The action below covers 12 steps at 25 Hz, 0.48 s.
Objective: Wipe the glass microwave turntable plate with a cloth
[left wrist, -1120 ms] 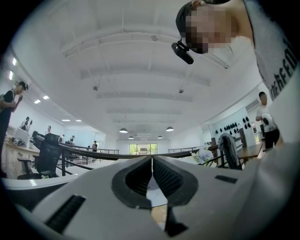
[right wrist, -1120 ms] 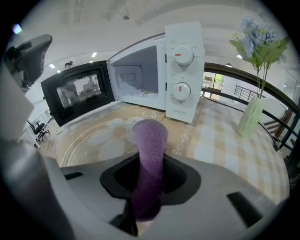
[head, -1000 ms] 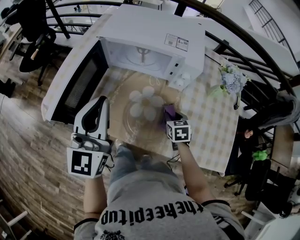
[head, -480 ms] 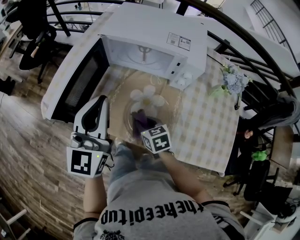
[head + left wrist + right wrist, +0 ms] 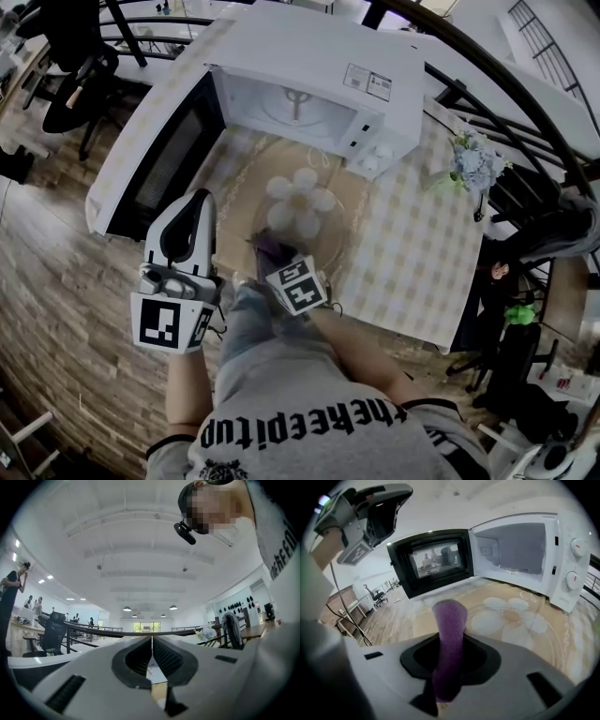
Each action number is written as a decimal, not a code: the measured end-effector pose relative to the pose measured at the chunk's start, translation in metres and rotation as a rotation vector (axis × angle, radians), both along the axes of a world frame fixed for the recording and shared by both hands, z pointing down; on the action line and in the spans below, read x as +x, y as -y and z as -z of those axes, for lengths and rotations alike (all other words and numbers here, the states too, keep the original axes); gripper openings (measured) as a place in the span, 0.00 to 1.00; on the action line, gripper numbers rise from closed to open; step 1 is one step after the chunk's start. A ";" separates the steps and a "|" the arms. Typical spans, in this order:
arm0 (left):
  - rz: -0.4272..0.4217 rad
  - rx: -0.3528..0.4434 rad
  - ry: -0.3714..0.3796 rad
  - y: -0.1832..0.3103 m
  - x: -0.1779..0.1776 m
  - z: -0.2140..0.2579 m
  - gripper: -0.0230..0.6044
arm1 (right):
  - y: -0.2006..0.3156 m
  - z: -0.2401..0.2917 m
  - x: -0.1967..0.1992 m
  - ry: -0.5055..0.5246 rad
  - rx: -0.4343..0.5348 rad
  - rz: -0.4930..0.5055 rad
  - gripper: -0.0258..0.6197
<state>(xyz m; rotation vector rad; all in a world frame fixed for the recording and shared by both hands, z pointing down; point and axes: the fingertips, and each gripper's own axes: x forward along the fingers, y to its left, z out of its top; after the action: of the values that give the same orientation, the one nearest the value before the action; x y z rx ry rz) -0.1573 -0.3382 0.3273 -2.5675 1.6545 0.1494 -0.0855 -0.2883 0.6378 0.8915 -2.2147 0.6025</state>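
The right tool (image 5: 274, 253) hides the glass plate's (image 5: 336, 239) near rim.

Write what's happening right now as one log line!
right gripper: shut on purple cloth | cloth: at near edge of glass plate | left gripper: shut, empty | microwave: door open

Bright, even light from ceiling lamps (image 5: 127, 608); heavy fisheye bending, black corners, soft shadows.

shirt print (image 5: 305, 427), upside down, reads roughly "keepitup"; microwave label (image 5: 367, 82) unreadable.
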 end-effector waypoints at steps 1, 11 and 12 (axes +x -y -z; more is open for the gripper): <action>-0.001 0.000 -0.003 0.000 0.001 0.000 0.05 | -0.001 0.000 0.004 -0.004 0.001 -0.002 0.21; -0.025 0.004 -0.007 -0.007 0.023 0.000 0.05 | 0.001 -0.009 0.071 -0.037 0.018 -0.110 0.21; -0.026 0.005 -0.007 -0.008 0.026 0.001 0.05 | 0.002 -0.008 0.078 -0.042 0.020 -0.119 0.21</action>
<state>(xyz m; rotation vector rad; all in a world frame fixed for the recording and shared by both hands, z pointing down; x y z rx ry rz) -0.1314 -0.3303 0.3264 -2.5885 1.6207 0.1638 -0.0078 -0.2901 0.6455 1.0433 -2.1448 0.6122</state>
